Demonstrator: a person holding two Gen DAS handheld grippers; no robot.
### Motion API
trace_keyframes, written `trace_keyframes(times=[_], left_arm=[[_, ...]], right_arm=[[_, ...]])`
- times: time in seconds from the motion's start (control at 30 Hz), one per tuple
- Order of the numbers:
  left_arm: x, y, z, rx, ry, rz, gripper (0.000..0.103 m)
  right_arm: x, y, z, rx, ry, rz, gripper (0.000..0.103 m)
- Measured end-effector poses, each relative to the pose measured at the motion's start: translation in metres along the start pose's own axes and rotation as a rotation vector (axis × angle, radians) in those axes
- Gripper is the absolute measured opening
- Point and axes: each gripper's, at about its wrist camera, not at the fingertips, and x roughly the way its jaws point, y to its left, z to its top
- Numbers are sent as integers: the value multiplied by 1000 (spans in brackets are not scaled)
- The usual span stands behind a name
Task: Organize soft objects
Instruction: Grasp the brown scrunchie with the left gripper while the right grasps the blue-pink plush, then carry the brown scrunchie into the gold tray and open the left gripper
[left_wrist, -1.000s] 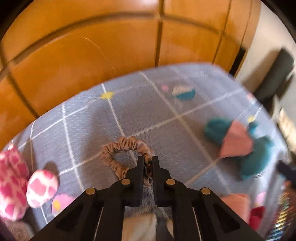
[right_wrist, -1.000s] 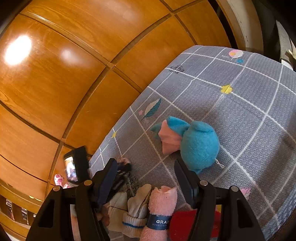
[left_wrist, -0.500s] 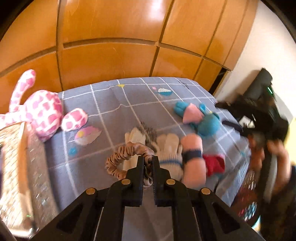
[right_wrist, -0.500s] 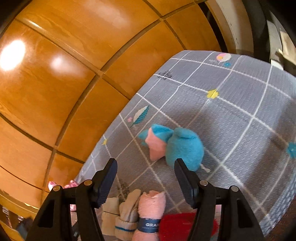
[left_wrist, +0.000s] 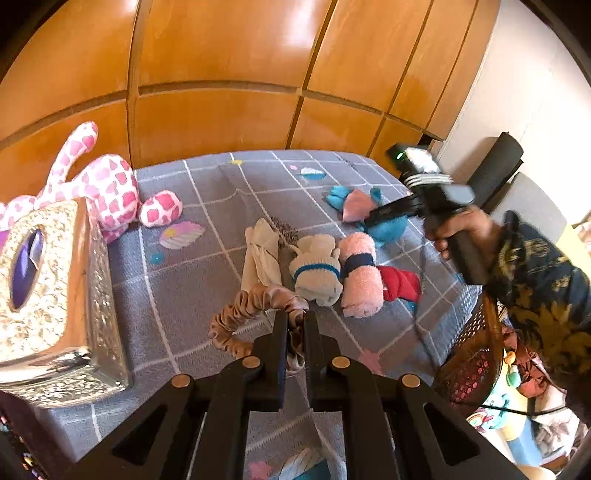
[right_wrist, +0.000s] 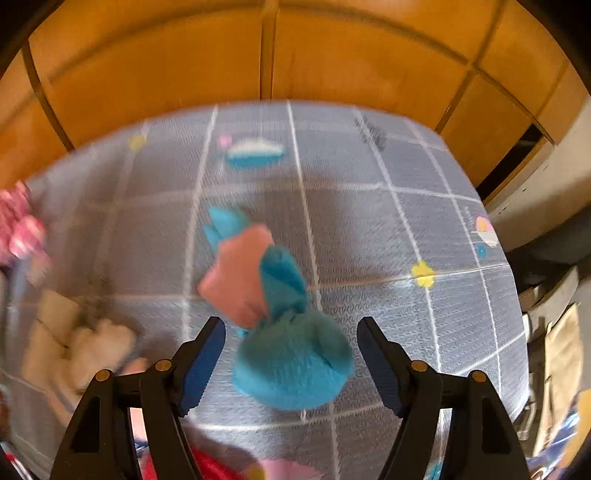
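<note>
My left gripper (left_wrist: 294, 320) is shut on a tan satin scrunchie (left_wrist: 242, 314) and holds it above the grey checked mat (left_wrist: 177, 280). On the mat lie a cream cloth (left_wrist: 262, 254), a white sock roll (left_wrist: 317, 271), a pink towel roll (left_wrist: 358, 277) and a red item (left_wrist: 400, 282). My right gripper (right_wrist: 290, 343) is open, its jaws on either side of a blue and pink plush (right_wrist: 284, 332), close above it. In the left wrist view the right gripper (left_wrist: 391, 214) reaches over that plush (left_wrist: 369, 214).
A pink spotted plush (left_wrist: 107, 184) lies at the mat's back left beside an ornate silver tissue box (left_wrist: 48, 295). A wicker basket (left_wrist: 469, 365) stands off the mat's right edge. Wooden cabinet doors (left_wrist: 221, 74) rise behind the mat.
My left gripper has lifted and pulled back with the scrunchie, so the whole mat shows. My right gripper has swung over and down onto the blue plush.
</note>
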Motion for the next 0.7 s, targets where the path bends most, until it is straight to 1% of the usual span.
trace_keyframes(times=[0.03,0.1,0.13,0.2,0.33,0.43,0.5,0.57,0.6,0.63,0.67,0.7], left_arm=[[-4,1,3,-3,-13,7,8],[-11,7,9,-11,-42,20,8],[-17,12,15,-26,-63,33,8],[-25,22,24,-51,-93,46,8],[-46,54,48,-111,-177,122,8],[-59,90,68,-160,-223,198,8],[-69,121,80,-201,-254,268,8],[-81,153,88,-272,-274,332,8],[-89,171,89,-319,-285,363,8],[-96,183,88,-345,-295,398,8],[-108,197,84,-372,-310,451,8],[-117,206,78,-391,-320,478,8]], right_arm=[[9,-1,-1,26,23,-1,56],[12,-4,-3,83,-2,-2,54],[11,-4,-5,84,-21,-8,53],[10,-3,-7,75,-30,-23,53],[11,-8,-10,105,-23,-1,54],[12,-8,-10,97,-27,-14,54],[12,-6,-9,80,-32,-32,55],[12,3,-9,61,-39,-51,55],[11,5,-10,49,-43,-61,55],[10,8,-11,38,-48,-70,55],[10,9,-11,27,-52,-78,55],[8,12,-11,18,-56,-85,55]])
